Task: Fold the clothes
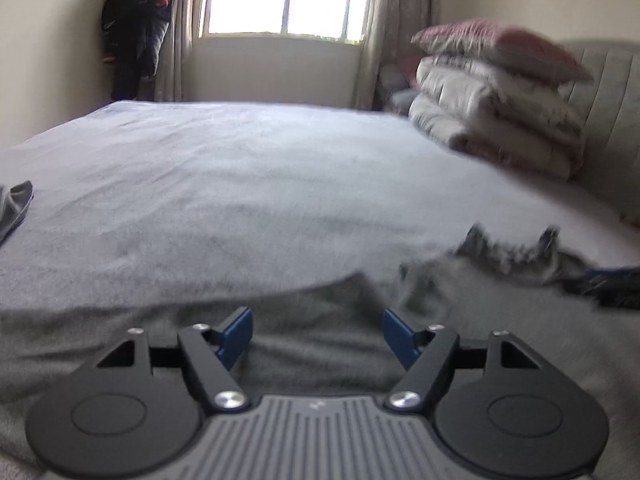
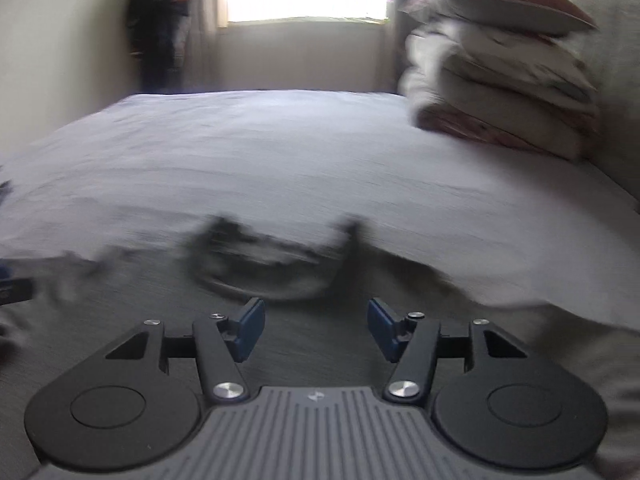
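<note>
A grey garment (image 1: 320,344) lies spread on the bed's near side under both grippers. In the left wrist view my left gripper (image 1: 317,328) stands open just above the cloth, nothing between its blue pads (image 1: 236,334). To its right the garment's dark neck edge (image 1: 512,256) is rumpled. In the right wrist view the same garment (image 2: 312,340) shows its round collar (image 2: 272,276), blurred by motion. My right gripper (image 2: 316,322) is open over the cloth just below that collar, with its pads (image 2: 380,326) clear of the fabric.
The bed sheet (image 1: 260,184) stretches back to a window wall. A stack of folded quilts with a pink pillow (image 1: 500,96) stands at the back right against the headboard. Another grey cloth (image 1: 14,206) lies at the left edge. A dark coat (image 1: 136,32) hangs in the far corner.
</note>
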A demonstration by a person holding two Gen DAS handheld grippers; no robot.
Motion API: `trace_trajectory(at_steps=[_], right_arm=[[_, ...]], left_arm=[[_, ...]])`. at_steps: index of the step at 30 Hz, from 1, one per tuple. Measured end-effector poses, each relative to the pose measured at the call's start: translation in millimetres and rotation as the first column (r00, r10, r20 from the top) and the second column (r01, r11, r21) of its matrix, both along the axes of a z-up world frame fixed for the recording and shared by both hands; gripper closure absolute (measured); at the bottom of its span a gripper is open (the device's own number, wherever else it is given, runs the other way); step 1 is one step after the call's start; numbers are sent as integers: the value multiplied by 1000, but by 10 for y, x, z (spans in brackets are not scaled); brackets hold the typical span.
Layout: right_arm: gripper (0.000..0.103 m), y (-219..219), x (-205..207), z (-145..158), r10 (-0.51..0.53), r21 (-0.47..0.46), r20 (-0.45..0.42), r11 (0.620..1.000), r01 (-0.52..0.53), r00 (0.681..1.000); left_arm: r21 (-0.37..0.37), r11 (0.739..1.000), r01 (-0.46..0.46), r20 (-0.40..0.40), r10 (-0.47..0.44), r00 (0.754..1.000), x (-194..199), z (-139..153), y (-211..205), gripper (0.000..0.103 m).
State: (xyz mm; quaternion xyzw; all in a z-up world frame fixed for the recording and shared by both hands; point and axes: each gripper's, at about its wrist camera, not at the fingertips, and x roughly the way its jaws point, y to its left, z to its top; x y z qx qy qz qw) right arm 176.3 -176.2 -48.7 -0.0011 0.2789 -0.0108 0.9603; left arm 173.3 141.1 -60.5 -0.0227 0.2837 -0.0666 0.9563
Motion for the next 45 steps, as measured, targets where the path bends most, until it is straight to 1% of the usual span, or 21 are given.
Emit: trace_trajectory(at_steps=[2,4,6,7,8,10,12,13,16,18,19,21,23,25,26,28,30,34,37,40,45], right_arm=[[43,-302,2,-75,-75,2,-10,997,75,997],[43,-590,-50,-87,-158,67,-6,985,158,987],[43,-878,-101,-100,-240,132,-8,962,239,971],[43,-917,-140,-81,-261,152,-5,954,259,965],[43,-907,-173,-57,-275,153,-6,950,272,962],[43,-759,-219,-1,-249,141,-13,958,248,968],[43,-513,-282,55,-174,156,-14,972,174,985],[43,-362,-319,74,-129,161,-21,978,131,991],[42,148,-411,53,17,141,-63,990,-8,998],[42,397,-508,-4,83,91,-81,993,-75,993],[42,487,-543,-36,95,60,-90,994,-89,991],[41,579,-699,-101,89,-1,-67,996,-89,994],[39,555,-849,-99,70,-16,-54,997,-71,996],[33,452,-961,-55,64,11,-64,998,-63,996],[32,443,-1053,-45,70,6,-66,998,-70,995],[30,403,-1245,-58,86,-33,-66,996,-89,994],[30,357,-1432,-59,92,-42,-58,995,-94,994],[27,258,-1655,-65,68,11,-55,998,-67,996],[22,195,-1737,-93,35,37,-63,999,-33,997],[19,138,-1806,-144,15,68,-40,998,-12,999],[18,143,-1870,-153,-2,71,-37,997,5,999]], left_arm=[[-28,1000,-10,-6,10,1000,12,-13,58,29],[-55,998,-18,-10,17,1000,18,-14,107,29],[-54,998,-26,-9,25,1000,22,9,103,29],[-52,998,-30,-8,30,1000,23,21,97,29],[-53,998,-38,-2,38,999,7,51,76,29],[-81,996,-42,15,43,999,-26,120,26,29],[-109,994,-19,33,22,999,-90,208,-94,29],[-113,994,8,44,-3,999,-132,250,-180,28],[-64,990,125,86,-119,989,-320,335,-519,25],[-1,981,194,100,-193,976,-445,305,-726,24],[27,975,219,92,-220,971,-495,263,-801,24],[59,967,249,39,-251,967,-565,152,-896,24],[67,962,265,-8,-265,964,-624,71,-932,23],[74,962,264,-29,-263,964,-701,28,-937,19],[78,961,265,-35,-263,964,-747,23,-941,16],[89,959,269,-43,-266,963,-848,18,-946,13],[108,957,270,-49,-266,963,-969,13,-954,10],[107,956,271,-72,-265,962,-1165,-8,-916,0],[111,958,264,-63,-258,964,-1257,-19,-875,0],[126,959,255,-48,-251,967,-1288,-31,-873,0],[111,960,259,-62,-253,965,-1260,-36,-850,0]])
